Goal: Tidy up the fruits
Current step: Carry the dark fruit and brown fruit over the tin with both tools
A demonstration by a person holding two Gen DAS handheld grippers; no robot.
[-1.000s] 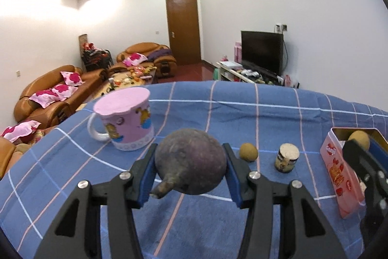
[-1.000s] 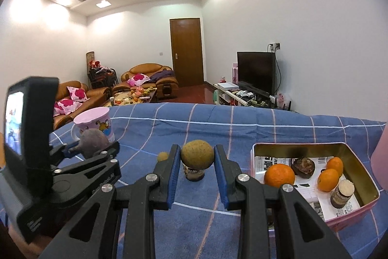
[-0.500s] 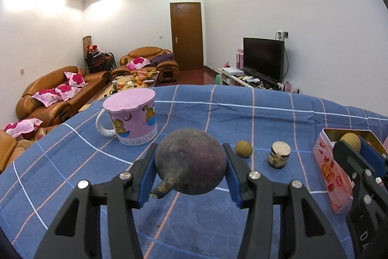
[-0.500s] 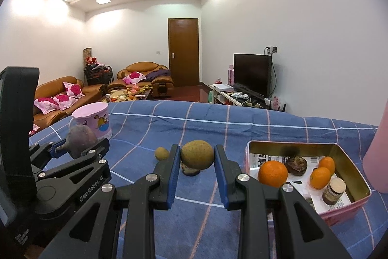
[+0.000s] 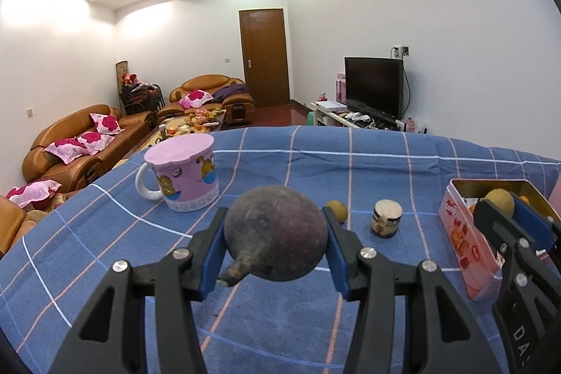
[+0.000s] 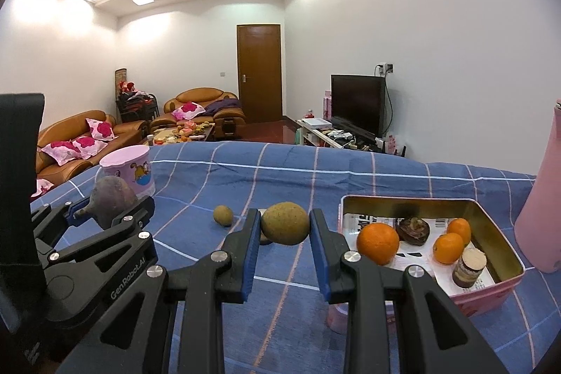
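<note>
While held above blue checked cloth [image 5: 368,170]: pink mug [image 5: 182,176] ahead-left of left gripper [image 5: 275,242], small jar [image 5: 386,219] and small brown fruit [image 5: 337,210] ahead-right, nothing blocking. Pink tin [image 6: 491,279] just right of right gripper [image 6: 284,230], holding oranges [image 6: 378,242], dark fruit [image 6: 413,229], second jar [image 6: 469,267]; tall pink bottle [image 6: 541,205] beyond tin. Left gripper partly open, blue pads clamped on dark purple stemmed fruit [image 5: 275,236]. Right gripper narrow, pinching round brown fruit [image 6: 284,222], lifted clear of cloth.
</note>
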